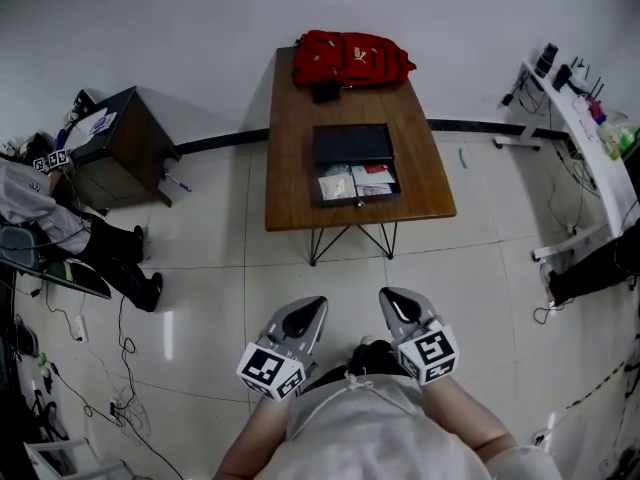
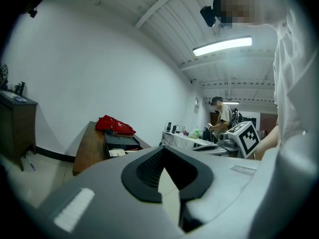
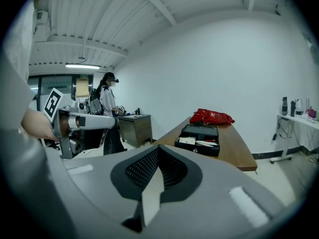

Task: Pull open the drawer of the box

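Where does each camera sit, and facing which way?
Head view: on person's head, steeply down at brown wooden table; left claw, right claw, forearms show.
Left gripper view: rides left claw, faces table; right claw shows.
Right gripper view: rides right claw, faces table; left claw shows.
All share the red backpack and black drawer box.

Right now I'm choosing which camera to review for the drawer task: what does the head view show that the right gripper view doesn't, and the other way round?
Only the head view: cables on the floor, and the left gripper and right gripper seen from above, side by side. Only the right gripper view: the ceiling light and its own jaws closed on nothing. Both: the wooden table, red bag and black box with its drawer pulled open.
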The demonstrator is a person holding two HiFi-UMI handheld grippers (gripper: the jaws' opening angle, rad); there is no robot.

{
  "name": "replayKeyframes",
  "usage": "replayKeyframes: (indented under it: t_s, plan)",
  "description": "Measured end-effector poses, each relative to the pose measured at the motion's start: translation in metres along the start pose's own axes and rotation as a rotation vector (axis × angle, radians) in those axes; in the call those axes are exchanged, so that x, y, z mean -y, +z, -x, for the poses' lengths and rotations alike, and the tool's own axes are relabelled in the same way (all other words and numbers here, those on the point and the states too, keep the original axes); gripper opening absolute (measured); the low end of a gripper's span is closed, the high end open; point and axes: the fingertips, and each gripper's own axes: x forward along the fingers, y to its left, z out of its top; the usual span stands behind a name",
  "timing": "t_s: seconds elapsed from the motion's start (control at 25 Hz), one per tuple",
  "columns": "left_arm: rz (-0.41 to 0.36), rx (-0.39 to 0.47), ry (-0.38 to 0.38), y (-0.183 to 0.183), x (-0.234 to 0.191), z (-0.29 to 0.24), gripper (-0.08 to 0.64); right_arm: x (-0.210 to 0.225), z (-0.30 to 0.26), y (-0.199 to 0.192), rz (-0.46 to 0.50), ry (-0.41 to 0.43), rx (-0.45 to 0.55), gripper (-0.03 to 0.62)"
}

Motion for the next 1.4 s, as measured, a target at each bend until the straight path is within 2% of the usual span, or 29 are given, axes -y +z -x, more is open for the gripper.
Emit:
replayKeyframes:
  t_s: [0.28,0.48,0.64,1.04,1.4]
  plan:
    - [-0.032,0.013,0.007,0.012,0.021,0.002,0.006,-0.004,0.023,0.010,0.020,0.023,0.024,0.008]
    - [-0.038,0.037,0.055,0.023,0.022,0.004,0.006,0.000,0.039,0.020,0.083,0.032,0.052,0.008]
    - [-0.041,0.046,0.047,0.024,0.040,-0.001,0.006,0.001,0.053,0.024,0.114,0.045,0.067,0.006]
    - [-0.052,0.046,0.035,0.025,0.059,-0.007,0.006,-0.004,0.064,0.036,0.107,0.066,0.110,0.006]
    - [-0.055,0.046,0.037,0.023,0.058,-0.001,0.006,-0.007,0.065,0.029,0.096,0.060,0.101,0.007]
